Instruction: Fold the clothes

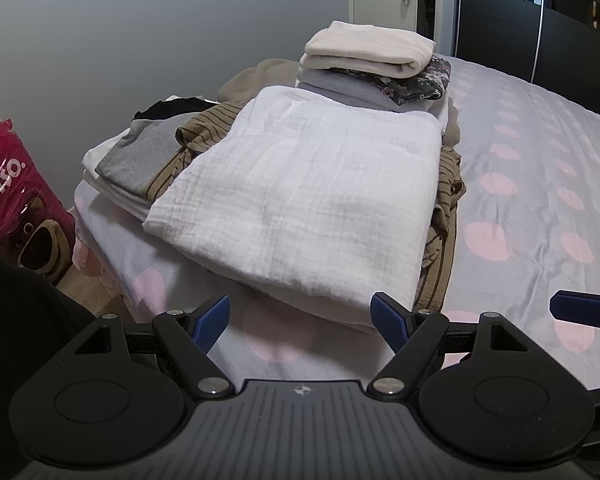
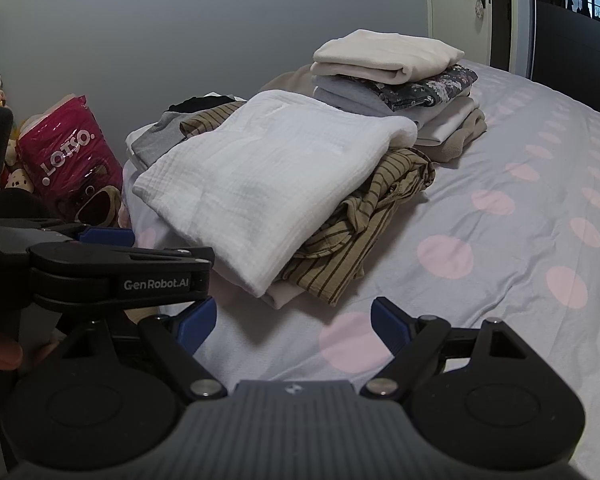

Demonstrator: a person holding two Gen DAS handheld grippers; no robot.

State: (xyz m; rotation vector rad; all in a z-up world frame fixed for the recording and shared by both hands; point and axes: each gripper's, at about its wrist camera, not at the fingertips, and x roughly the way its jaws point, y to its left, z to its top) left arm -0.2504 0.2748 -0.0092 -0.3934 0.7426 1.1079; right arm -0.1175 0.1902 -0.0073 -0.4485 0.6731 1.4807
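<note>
1. Left hand-held gripper (image 1: 300,322): jaws spread wide, nothing between them, poised above the near edge of the bed (image 1: 540,184), just short of the white folded cloth (image 1: 300,196).
2. Right hand-held gripper (image 2: 294,322): jaws likewise wide and empty, over bare bedcover, to the right of the left unit.
3. The white folded cloth is a crinkled, gauze-like rectangle, edges roughly squared, lying flat on top of a tan striped garment (image 2: 364,216) near the bed's left edge.
4. Behind it stands a folded stack (image 2: 396,80) topped by a cream item, a dark floral piece beneath.
5. A grey garment (image 1: 140,156) and something black lie at the far left, mostly covered; their shapes cannot be made out.
6. A pink bag (image 2: 72,152) stands off the bed's left side, partly cut off.
7. The bedcover right of the piles lies open.
</note>
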